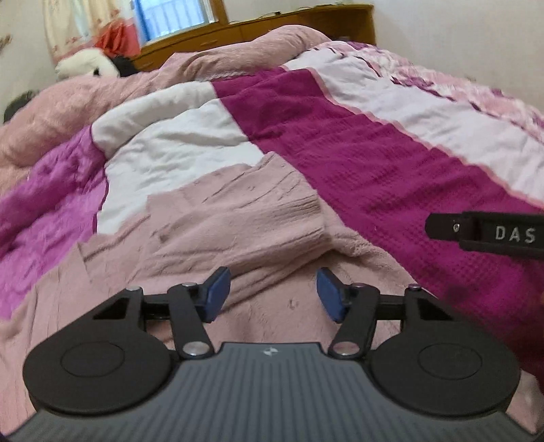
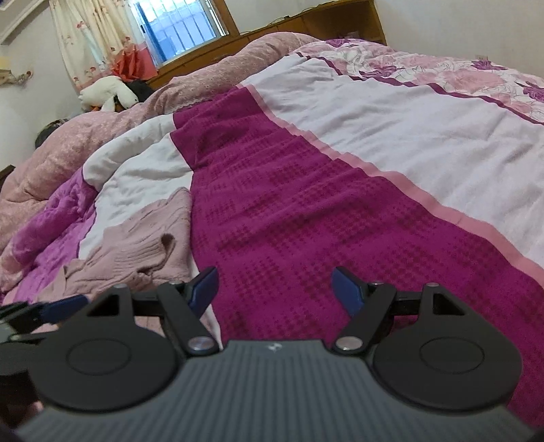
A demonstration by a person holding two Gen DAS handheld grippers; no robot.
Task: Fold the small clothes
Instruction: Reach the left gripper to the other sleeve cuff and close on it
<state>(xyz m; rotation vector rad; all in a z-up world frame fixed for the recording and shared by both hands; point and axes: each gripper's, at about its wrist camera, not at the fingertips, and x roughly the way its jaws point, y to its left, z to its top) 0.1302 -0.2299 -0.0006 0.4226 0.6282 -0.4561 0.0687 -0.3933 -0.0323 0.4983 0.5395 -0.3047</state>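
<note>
A dusty-pink ribbed knit garment [image 1: 238, 210] lies crumpled on the bed, its cuffed sleeve stretched across the middle of the left wrist view. My left gripper [image 1: 273, 294] hovers just over the garment's near part, jaws open, blue pads apart, no cloth pinched between them. In the right wrist view the same garment [image 2: 136, 251] sits at the lower left, with the left gripper's blue finger [image 2: 57, 307] beside it. My right gripper [image 2: 275, 289] stands open over the magenta blanket [image 2: 289, 221], to the right of the garment. A black part of the right gripper [image 1: 486, 234] shows at the right edge.
The bed carries a magenta, white and floral cover [image 2: 408, 136] and a bunched pink duvet [image 1: 68, 105] at the far left. A white plush toy [image 2: 108, 90] lies near the wooden headboard [image 1: 272, 27], below a window [image 2: 183, 23] and curtain.
</note>
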